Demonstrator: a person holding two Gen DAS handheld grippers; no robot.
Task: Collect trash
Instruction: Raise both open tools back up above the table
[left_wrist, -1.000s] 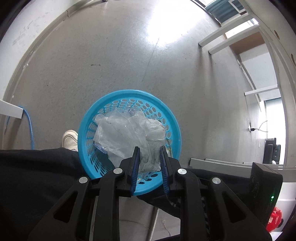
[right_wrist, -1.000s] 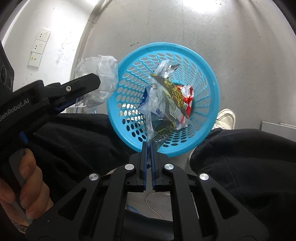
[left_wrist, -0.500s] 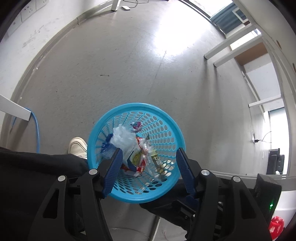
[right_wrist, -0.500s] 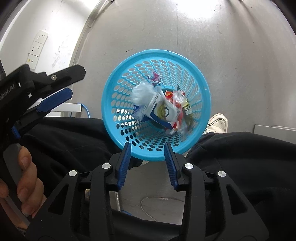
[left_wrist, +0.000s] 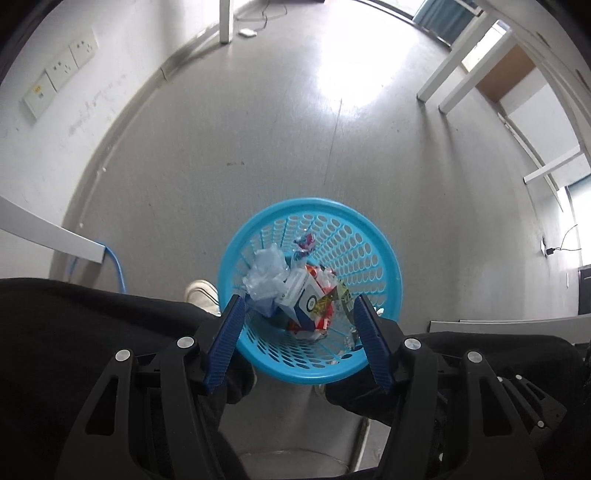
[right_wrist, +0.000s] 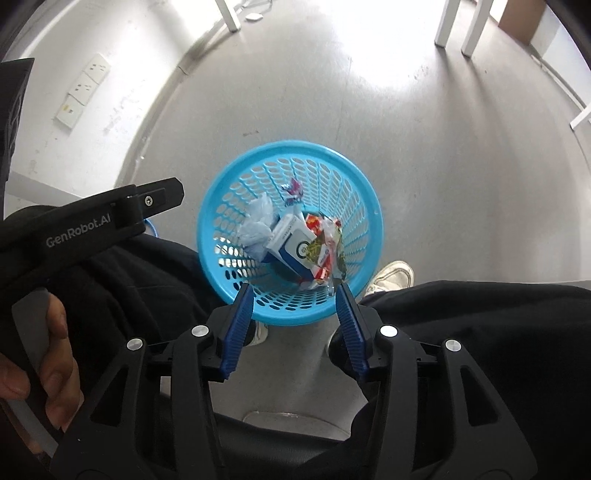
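Only "GenRobot.AI" reads, printed on the left gripper (right_wrist: 155, 197).

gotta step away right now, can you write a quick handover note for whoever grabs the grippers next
Left gripper: open, nothing between its blue pads, held above the basket.
Right gripper: jaws opening, nothing between them, also above the basket.
Blue basket: stands on the grey floor between the person's shoes. Inside lie a crumpled clear plastic bag, a white and blue box, a red and yellow snack wrapper and a small purple candy wrapper.
Done: the trash in view is in the basket, and neither gripper holds anything.
Left: no loose trash shows on the visible floor; look outside these views for more before stopping.
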